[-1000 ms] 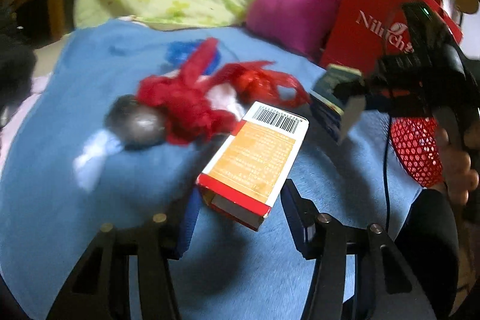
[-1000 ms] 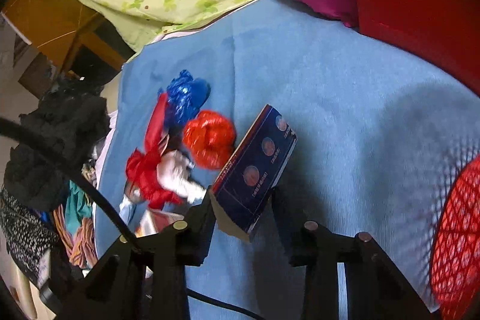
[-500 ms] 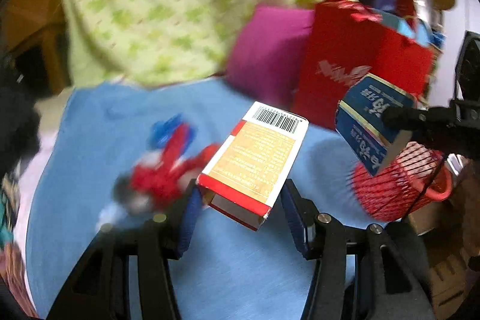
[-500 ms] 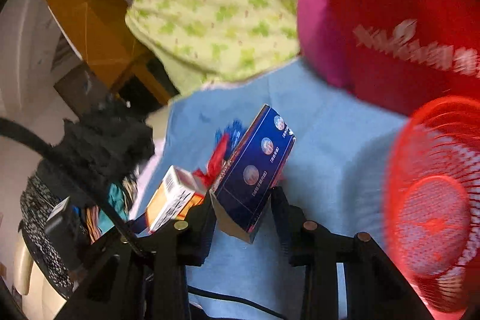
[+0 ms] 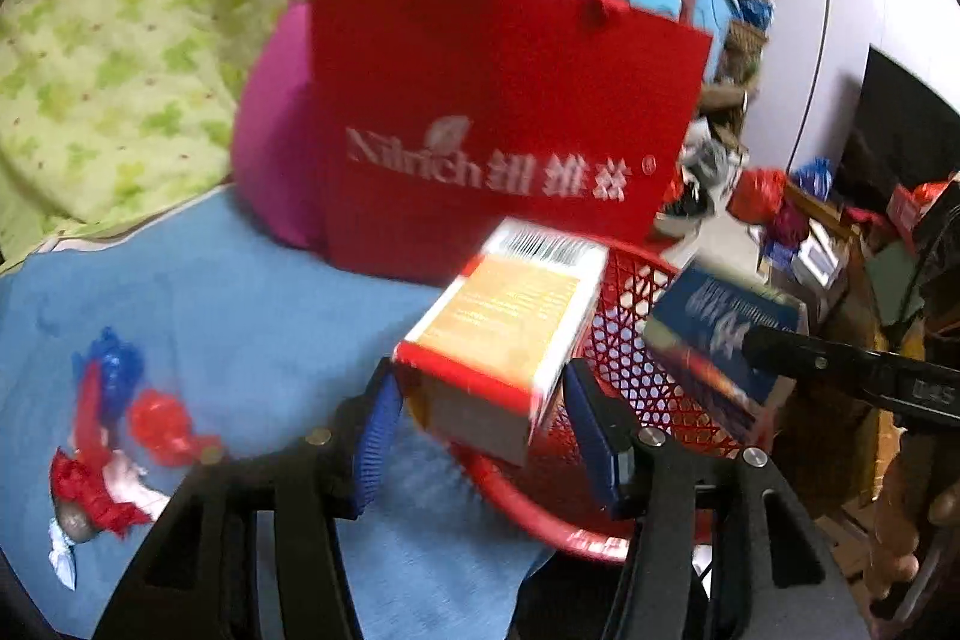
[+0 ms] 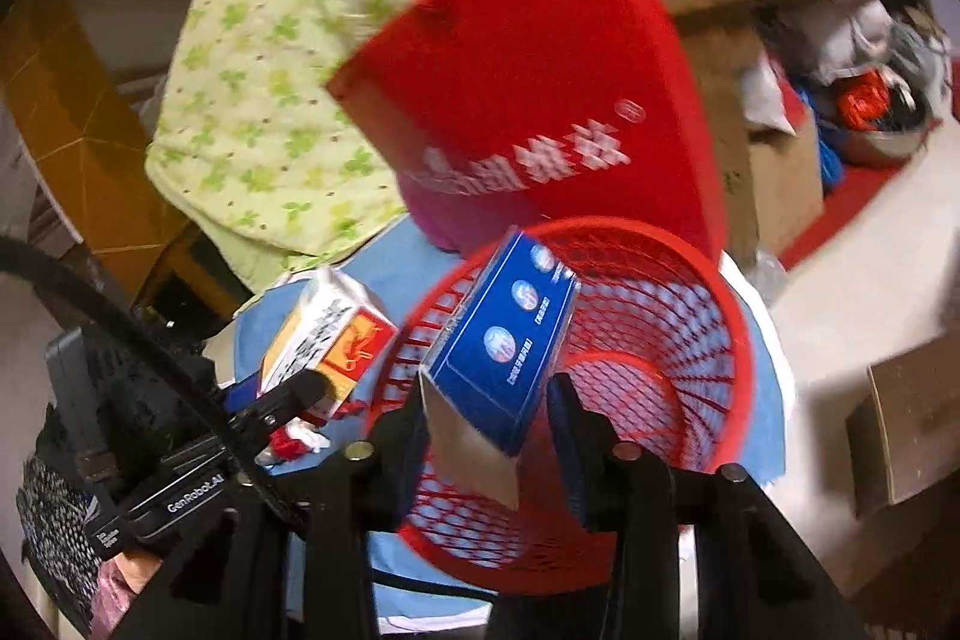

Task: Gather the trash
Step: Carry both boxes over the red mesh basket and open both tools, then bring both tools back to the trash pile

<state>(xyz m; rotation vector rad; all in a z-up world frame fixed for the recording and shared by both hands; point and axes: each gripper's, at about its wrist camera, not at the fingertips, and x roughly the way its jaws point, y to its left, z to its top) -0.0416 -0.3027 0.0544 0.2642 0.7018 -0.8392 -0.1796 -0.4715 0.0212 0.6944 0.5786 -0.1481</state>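
My left gripper (image 5: 480, 406) is shut on an orange and white box (image 5: 510, 322) with a barcode, held at the near rim of a red mesh basket (image 5: 636, 364). My right gripper (image 6: 489, 418) is shut on a blue box (image 6: 504, 340), held over the mouth of the red mesh basket (image 6: 660, 340). The blue box also shows in the left wrist view (image 5: 720, 340), and the orange box in the right wrist view (image 6: 327, 334). Crumpled red, blue and white wrappers (image 5: 114, 436) lie on the blue blanket (image 5: 240, 316) at the lower left.
A red paper bag (image 5: 498, 124) with white lettering and a magenta cushion (image 5: 270, 142) stand behind the basket. A green patterned quilt (image 5: 120, 16) lies at the back left. Cardboard boxes (image 6: 774, 166) and clutter fill the floor to the right.
Both grippers have swung right with their boxes, from over the wrappers on the blanket to the red basket. The right one now holds the blue box over its mouth.
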